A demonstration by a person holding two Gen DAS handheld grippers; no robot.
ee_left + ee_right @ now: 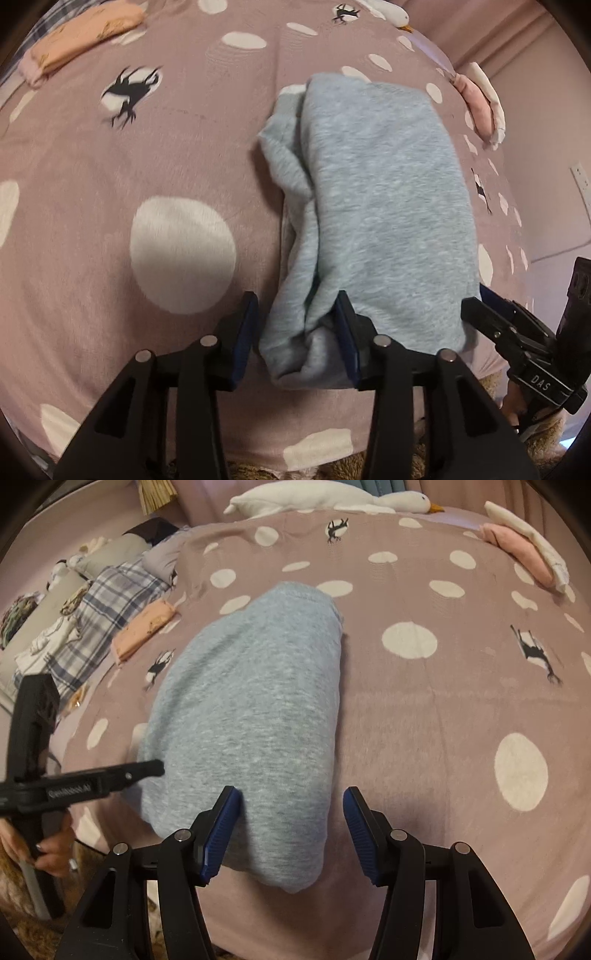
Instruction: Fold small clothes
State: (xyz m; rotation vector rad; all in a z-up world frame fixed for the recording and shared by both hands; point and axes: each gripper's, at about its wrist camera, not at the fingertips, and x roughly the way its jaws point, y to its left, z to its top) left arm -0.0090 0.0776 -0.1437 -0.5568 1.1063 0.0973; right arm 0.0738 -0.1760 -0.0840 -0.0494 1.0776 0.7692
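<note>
Item: folded grey fleece garment (376, 221), lying as a long bundle on the mauve blanket with white dots and black bird prints (110, 221), its near end reaching the blanket's near edge, its far end pointing toward the blanket's middle.

Left gripper (299, 332), black with blue pads: jaws standing partly open, straddling the near left corner of the garment. The right-hand pad (347, 339) is pressing into the fabric fold; the left-hand pad (243, 332) is standing just clear of the cloth. The fabric is lying between the jaws but is not being clamped.

Right gripper (291, 830), same make: jaws standing about half open over the garment's (251, 709) near right corner. The left-hand pad (221, 830) is touching the top of the cloth; the right-hand pad (360, 834) is hovering over bare blanket (443, 720), apart from the garment. Nothing is being gripped.

A hand (51, 853) is holding the left gripper's handle at the blanket's near left edge.

Other stock on the bed: folded peach garment (144, 631) near the far left edge; folded pink and cream clothes (524, 550) at the far right corner; white plush goose (332, 498) along the far edge; blue plaid cloth (103, 602) beyond the left edge
</note>
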